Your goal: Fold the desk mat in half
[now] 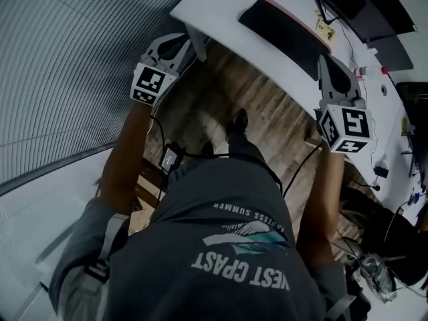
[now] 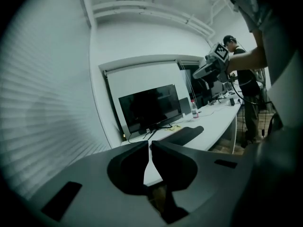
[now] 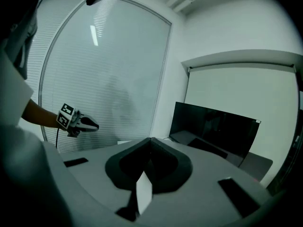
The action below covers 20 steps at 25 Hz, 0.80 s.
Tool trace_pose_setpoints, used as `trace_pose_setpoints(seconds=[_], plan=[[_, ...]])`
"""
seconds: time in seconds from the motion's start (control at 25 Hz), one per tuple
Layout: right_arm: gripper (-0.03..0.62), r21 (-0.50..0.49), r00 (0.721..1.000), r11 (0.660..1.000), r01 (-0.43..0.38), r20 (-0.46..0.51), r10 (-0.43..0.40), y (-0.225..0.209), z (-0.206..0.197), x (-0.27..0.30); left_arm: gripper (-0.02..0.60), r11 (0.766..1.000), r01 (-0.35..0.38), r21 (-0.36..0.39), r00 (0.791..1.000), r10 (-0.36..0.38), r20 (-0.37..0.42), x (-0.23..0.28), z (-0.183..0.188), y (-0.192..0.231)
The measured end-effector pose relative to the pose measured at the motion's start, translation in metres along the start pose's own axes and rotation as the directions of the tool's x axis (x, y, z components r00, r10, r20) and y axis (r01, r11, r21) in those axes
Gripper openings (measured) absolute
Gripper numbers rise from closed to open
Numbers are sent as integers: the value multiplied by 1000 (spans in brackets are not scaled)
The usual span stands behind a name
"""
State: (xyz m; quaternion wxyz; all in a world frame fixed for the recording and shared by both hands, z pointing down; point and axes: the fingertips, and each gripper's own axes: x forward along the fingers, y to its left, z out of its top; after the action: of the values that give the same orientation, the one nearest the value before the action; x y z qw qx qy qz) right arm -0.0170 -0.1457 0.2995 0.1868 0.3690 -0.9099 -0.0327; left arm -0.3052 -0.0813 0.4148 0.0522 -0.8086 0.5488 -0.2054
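The dark desk mat (image 1: pixel 284 29) lies on the white desk (image 1: pixel 214 5), doubled over with a pinkish edge along its far side; the left gripper view shows the mat (image 2: pixel 187 134) in front of the monitor. My left gripper (image 1: pixel 195 47) hangs in the air off the desk's near left corner, shut, with nothing in it. The right gripper (image 1: pixel 328 64) is raised near the desk's front edge, just right of the mat, also shut and empty. In their own views, the left gripper (image 2: pixel 150 143) and the right gripper (image 3: pixel 150 140) show jaws closed together. Neither touches the mat.
A black monitor (image 2: pixel 149 108) stands behind the mat, a water bottle (image 2: pixel 194 109) and cables to its right. Another person (image 2: pixel 241 79) stands at the desk's far end. Window blinds (image 1: pixel 67 59) run along the left. Wooden floor (image 1: pixel 267 112) lies between me and the desk.
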Motion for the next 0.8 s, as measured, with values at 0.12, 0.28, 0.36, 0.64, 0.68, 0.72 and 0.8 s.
trace_pose_setpoints(seconds=[0.12,0.28,0.36,0.64,0.68,0.72,0.8], plan=[[26,19,999,999,-29,29,29,20,19,-18,29,999,11,-53,1000,-11,8,-28,6,8],[26,47,997,997,-65,55,62,42,41,-33,26,994,46,-94,998,-42,44,-62,29,18],[26,57,995,996,-73,70,69,50,53,-38,25,990,55,-131,996,-46,71,-76,41,26],[25,60,993,994,-90,82,84,71,79,-63,23,974,93,-207,975,-46,218,-123,97,30],[25,59,993,994,-88,84,83,75,81,-67,23,975,94,-203,972,-46,231,-130,102,28],[25,60,993,994,-87,85,81,79,83,-72,23,976,94,-197,970,-45,237,-137,106,26],[25,60,993,994,-86,86,81,83,89,-84,23,978,92,-186,970,-46,238,-149,115,21]])
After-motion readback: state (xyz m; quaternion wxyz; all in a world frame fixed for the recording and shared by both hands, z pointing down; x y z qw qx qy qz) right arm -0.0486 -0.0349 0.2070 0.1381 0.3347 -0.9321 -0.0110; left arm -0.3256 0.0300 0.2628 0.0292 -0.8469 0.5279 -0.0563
